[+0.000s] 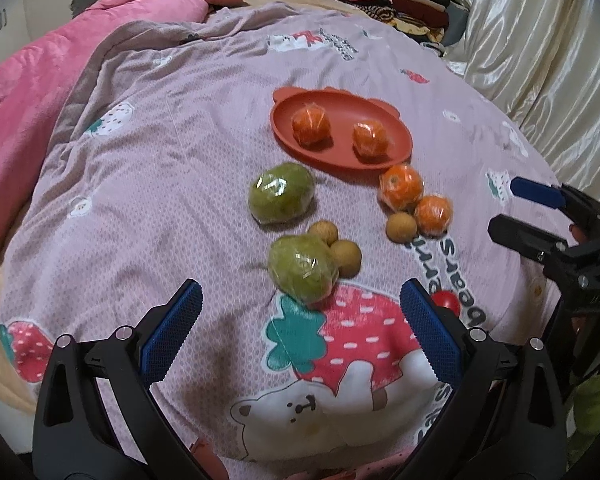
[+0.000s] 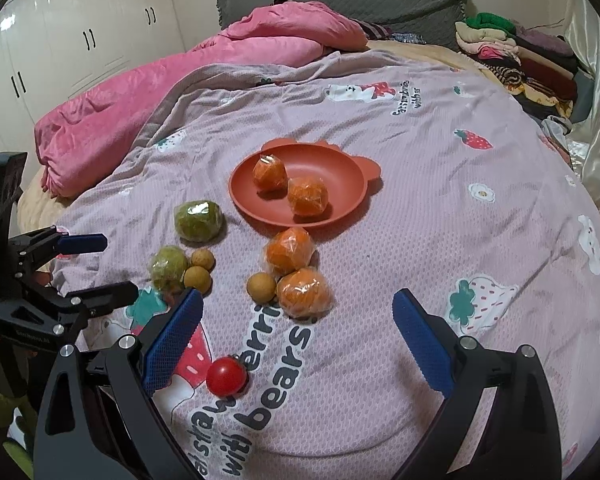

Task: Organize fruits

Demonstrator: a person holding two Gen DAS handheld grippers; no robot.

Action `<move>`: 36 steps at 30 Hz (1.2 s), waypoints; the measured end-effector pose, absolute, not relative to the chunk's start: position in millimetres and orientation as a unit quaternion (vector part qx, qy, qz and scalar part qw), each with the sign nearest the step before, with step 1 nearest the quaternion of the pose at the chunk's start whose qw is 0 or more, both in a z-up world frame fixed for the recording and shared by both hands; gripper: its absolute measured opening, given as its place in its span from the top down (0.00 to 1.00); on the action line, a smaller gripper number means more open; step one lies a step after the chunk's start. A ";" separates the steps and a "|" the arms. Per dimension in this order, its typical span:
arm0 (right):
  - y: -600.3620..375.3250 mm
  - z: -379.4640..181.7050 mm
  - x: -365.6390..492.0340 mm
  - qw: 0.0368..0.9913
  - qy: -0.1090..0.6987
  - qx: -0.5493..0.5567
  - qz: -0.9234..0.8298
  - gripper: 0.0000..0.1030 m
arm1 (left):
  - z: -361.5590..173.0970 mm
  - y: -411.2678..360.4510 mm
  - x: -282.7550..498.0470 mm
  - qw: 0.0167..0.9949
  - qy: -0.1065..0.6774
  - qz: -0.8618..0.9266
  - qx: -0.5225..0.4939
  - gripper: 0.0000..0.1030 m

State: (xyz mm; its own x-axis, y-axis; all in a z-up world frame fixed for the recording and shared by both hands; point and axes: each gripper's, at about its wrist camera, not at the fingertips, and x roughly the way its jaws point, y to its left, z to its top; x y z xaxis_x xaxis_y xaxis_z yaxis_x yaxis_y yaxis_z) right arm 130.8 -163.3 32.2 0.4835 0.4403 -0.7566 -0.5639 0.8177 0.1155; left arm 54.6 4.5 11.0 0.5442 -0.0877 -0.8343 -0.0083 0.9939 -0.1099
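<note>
Tomato (image 2: 226, 376) fully visible only from right wrist; left gripper (image 1: 300, 336), right gripper (image 2: 298, 336) wide apart, empty

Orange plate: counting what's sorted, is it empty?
No. The orange plate holds two wrapped oranges; two more lie outside.

Two wrapped oranges (image 2: 290, 188) on plate (image 2: 340, 168); tomato (image 2: 226, 376) near fingers (image 2: 172, 336).

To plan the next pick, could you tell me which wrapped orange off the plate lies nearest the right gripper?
The orange touching the small brown fruit; the other loose orange lies beside the plate.
</note>
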 end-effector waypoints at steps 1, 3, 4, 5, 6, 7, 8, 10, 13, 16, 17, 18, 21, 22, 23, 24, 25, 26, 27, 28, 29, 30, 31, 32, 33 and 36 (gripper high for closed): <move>-163.3 31.4 130.4 0.858 0.416 -0.075 0.293 0.07 | 9.1 4.2 53.9 0.876 0.479 -0.022 -0.049 0.10; -163.4 28.8 129.8 0.856 0.419 -0.075 0.293 0.07 | 4.8 4.2 52.2 0.875 0.482 -0.022 -0.045 0.10; -163.3 27.4 129.4 0.855 0.421 -0.075 0.293 0.07 | 3.1 4.3 51.5 0.875 0.483 -0.021 -0.042 0.10; -162.9 26.9 129.5 0.855 0.422 -0.075 0.293 0.07 | 1.0 4.7 50.7 0.874 0.483 -0.021 -0.039 0.10; -163.1 25.9 128.7 0.854 0.423 -0.076 0.293 0.07 | -1.2 5.2 50.0 0.874 0.484 -0.021 -0.036 0.10; -163.3 24.8 128.2 0.853 0.424 -0.076 0.293 0.07 | -3.3 5.8 49.4 0.874 0.485 -0.018 -0.033 0.10; -163.3 23.3 127.9 0.852 0.426 -0.077 0.293 0.07 | -6.2 7.0 49.0 0.873 0.486 -0.015 -0.030 0.10; -163.0 21.3 127.7 0.851 0.429 -0.077 0.293 0.07 | -10.3 10.3 49.5 0.871 0.490 -0.013 -0.034 0.10; -163.3 17.1 128.4 0.850 0.433 -0.079 0.291 0.07 | -12.7 12.9 50.3 0.871 0.489 -0.012 -0.035 0.10; -164.1 13.2 129.4 0.848 0.437 -0.078 0.289 0.07 | -14.4 13.8 52.6 0.872 0.488 -0.012 -0.034 0.10; -164.4 11.9 129.8 0.848 0.438 -0.079 0.288 0.07 | -15.4 13.4 53.6 0.872 0.488 -0.013 -0.033 0.10; -164.9 10.1 129.9 0.848 0.439 -0.079 0.287 0.07 | -16.1 12.9 54.3 0.873 0.487 -0.013 -0.031 0.11; -166.1 6.2 131.3 0.846 0.443 -0.078 0.285 0.07 | -19.2 11.1 56.8 0.872 0.488 -0.016 -0.028 0.17; -166.1 5.0 131.7 0.846 0.444 -0.078 0.285 0.07 | -20.0 11.0 58.0 0.872 0.488 -0.017 -0.027 0.18; -166.4 3.8 132.2 0.846 0.445 -0.078 0.284 0.07 | -21.0 11.2 59.4 0.872 0.488 -0.017 -0.027 0.21; -166.7 2.8 132.8 0.845 0.446 -0.077 0.284 0.07 | -21.4 11.4 60.7 0.872 0.488 -0.018 -0.026 0.24; -166.9 1.4 133.3 0.845 0.447 -0.077 0.284 0.07 | -21.8 11.5 62.1 0.872 0.488 -0.019 -0.025 0.26; -166.9 0.8 133.6 0.844 0.448 -0.077 0.283 0.07 | -22.4 11.5 63.4 0.873 0.488 -0.022 -0.023 0.29; -167.0 0.0 134.3 0.844 0.449 -0.077 0.284 0.07 | -22.8 11.3 64.5 0.873 0.487 -0.025 -0.022 0.32; -167.0 -0.5 134.7 0.844 0.449 -0.076 0.284 0.07 | -23.4 11.1 66.2 0.873 0.487 -0.027 -0.019 0.34; -166.7 -1.2 135.2 0.843 0.450 -0.076 0.283 0.07 | -24.2 10.8 67.9 0.872 0.488 -0.027 -0.014 0.37; -166.3 -1.7 135.7 0.843 0.451 -0.076 0.284 0.07 | -24.2 10.5 69.0 0.873 0.487 -0.029 -0.011 0.38; -165.9 -2.4 136.3 0.842 0.452 -0.077 0.284 0.07 | -24.4 11.2 70.5 0.873 0.486 -0.033 -0.012 0.38; -165.7 -3.0 136.9 0.842 0.452 -0.077 0.283 0.07 | -24.8 11.8 72.1 0.873 0.487 -0.036 -0.013 0.38; -165.8 -3.4 137.3 0.842 0.453 -0.077 0.284 0.07 | -25.0 12.2 73.4 0.873 0.487 -0.040 -0.014 0.38; -164.9 -5.0 139.5 0.841 0.454 -0.078 0.284 0.07 | -25.6 13.6 78.2 0.872 0.486 -0.050 -0.016 0.38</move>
State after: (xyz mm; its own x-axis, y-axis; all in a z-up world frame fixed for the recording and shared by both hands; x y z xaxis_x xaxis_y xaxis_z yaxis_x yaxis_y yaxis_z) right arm 139.5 -164.9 -5.0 0.4261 0.4065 -0.8082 -0.5488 0.8264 0.1263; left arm 78.2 13.6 -25.6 0.5221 -0.1026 -0.8467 0.0707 0.9945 -0.0770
